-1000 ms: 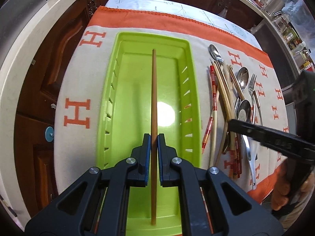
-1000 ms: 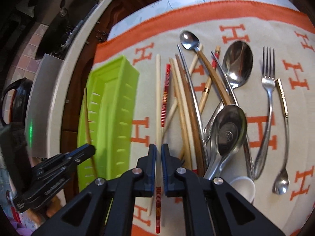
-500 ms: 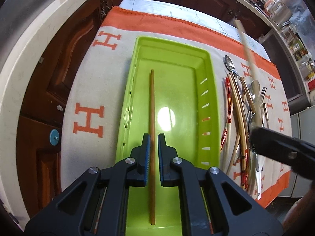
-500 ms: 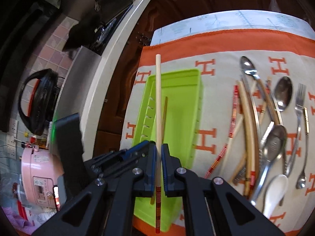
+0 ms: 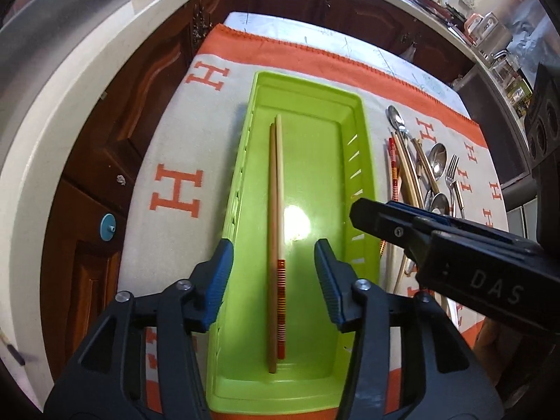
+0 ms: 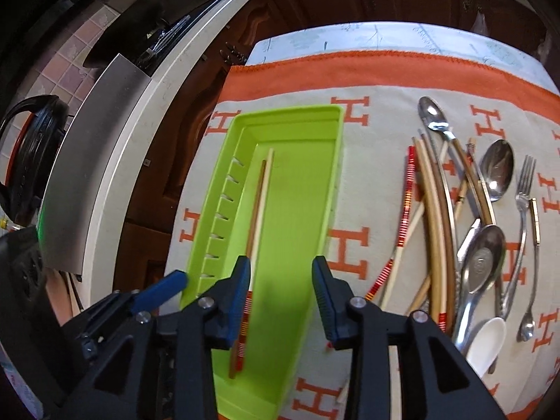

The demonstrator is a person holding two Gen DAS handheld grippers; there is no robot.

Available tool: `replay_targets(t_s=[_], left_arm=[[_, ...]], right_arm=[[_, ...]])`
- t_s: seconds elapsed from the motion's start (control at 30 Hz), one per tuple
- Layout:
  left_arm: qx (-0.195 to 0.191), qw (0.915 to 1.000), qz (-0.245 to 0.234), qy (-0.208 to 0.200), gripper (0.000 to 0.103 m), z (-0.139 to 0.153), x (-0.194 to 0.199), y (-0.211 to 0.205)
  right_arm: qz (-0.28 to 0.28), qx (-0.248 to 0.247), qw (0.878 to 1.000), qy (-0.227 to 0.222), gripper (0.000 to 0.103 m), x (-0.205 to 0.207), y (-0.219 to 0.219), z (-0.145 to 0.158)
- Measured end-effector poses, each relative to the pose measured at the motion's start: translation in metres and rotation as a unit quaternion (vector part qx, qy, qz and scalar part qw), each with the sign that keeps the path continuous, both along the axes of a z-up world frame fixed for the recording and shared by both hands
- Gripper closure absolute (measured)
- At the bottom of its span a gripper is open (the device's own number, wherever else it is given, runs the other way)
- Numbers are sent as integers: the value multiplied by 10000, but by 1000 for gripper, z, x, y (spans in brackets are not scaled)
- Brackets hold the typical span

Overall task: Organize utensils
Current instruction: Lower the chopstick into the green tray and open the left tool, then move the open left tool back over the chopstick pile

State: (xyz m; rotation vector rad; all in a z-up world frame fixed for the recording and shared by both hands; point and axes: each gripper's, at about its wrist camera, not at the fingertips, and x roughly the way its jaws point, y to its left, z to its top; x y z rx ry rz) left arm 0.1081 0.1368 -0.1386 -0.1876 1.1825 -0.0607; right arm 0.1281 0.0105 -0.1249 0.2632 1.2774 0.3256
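Both tongs, left (image 5: 273,273) and right (image 6: 281,295), hang released over our green tray (image 5: 362,161) near the bench's left edge. Two chopsticks (image 5: 274,231) lie inside; we should lay the next one parallel.

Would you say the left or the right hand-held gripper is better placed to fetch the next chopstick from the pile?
Right. The right hand-held gripper is open and nearer the utensil pile; the left hand-held gripper sits over the green tray.

green tray (image 5: 360,133): two chopsticks (image 5: 275,231) side by side lengthwise | remaining utensils (image 6: 465,224): heaped on cloth, right of tray
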Motion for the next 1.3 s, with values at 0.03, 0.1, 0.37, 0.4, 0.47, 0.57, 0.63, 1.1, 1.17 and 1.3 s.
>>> replay_targets(t_s=[0.03, 0.1, 0.37, 0.4, 0.47, 0.57, 0.63, 1.1, 1.17, 1.3], left_arm=[[5, 10000, 36, -49, 56, 3, -2, 0], [16, 9999, 90, -115, 56, 8, -7, 0], [35, 9988, 175, -463, 56, 26, -29, -7], [17, 9987, 153, -485, 56, 28, -32, -9], [13, 9984, 139, -550, 56, 33, -37, -14], [46, 9971, 178, -736, 56, 40, -45, -20], [63, 9969, 133, -770, 56, 44, -49, -26], [-264, 9974, -271, -612, 55, 48, -54, -80], [-189, 9974, -300, -629, 55, 48, -54, -88], [-39, 9971, -410, -642, 55, 47, -52, -105]], right_arm=[[-2, -25, 10000, -39, 66, -3, -3, 2], [-19, -78, 9999, -105, 66, -7, -7, 4], [-32, -163, 9985, -522, 66, -30, -26, 16], [-38, -178, 9981, -590, 66, -33, -29, 17], [-57, -198, 9971, -732, 66, -40, -36, 22], [-149, -234, 9954, -913, 66, -49, -51, 29], [-228, -276, 9941, -1027, 66, -55, -62, 34], [-174, -920, 9846, -1475, 66, -80, -101, 57], [-206, -1052, 9826, -1520, 64, -81, -105, 58], [-268, -1065, 9804, -1637, 61, -83, -117, 59]])
